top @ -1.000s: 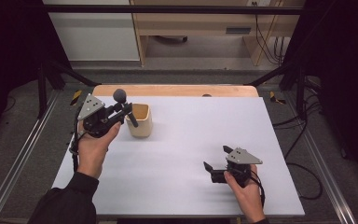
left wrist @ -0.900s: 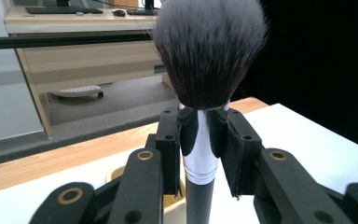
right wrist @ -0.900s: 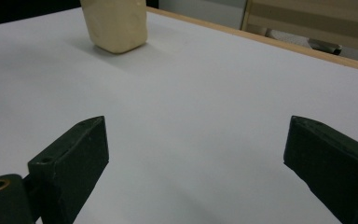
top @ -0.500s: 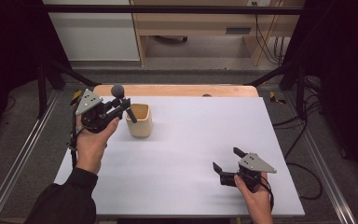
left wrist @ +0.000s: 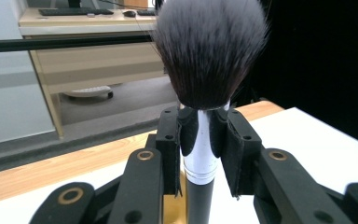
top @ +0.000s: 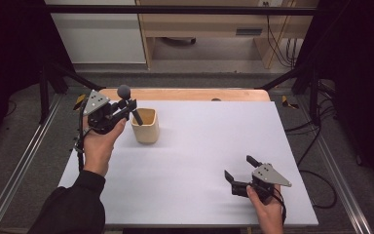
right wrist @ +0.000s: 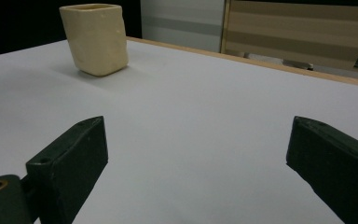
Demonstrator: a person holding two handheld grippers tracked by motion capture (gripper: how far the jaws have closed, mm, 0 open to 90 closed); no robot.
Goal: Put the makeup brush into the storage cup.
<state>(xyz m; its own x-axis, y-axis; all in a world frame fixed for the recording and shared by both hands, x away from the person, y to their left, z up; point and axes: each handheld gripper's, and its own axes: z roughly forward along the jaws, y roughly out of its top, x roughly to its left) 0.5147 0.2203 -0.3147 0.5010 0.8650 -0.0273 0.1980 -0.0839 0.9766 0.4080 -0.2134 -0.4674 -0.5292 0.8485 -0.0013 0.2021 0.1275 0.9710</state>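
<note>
My left gripper (top: 126, 105) is shut on a makeup brush (top: 124, 91), held above the table's far left. The brush has a dark bristle head, a silver collar and a black handle. It slants, head up, and the handle's lower end (top: 138, 118) lies at the mouth of a cream cup (top: 145, 127). In the left gripper view the pads (left wrist: 235, 140) clamp the silver collar just under the brush head (left wrist: 209, 51). My right gripper (top: 238, 167) stands open near the front right edge, low over the table with nothing between its fingers. It faces the cup (right wrist: 95, 39) across the white top.
The white tabletop (top: 209, 136) has a wooden strip (top: 185, 94) along its far edge. Black frame bars and metal rails run down both sides. Beyond the table stand a wooden desk (top: 209, 29) and cables on the floor.
The right hand has drawn its open gripper to the right and nearer the front edge. The left hand has barely shifted and the brush head sits slightly higher.
</note>
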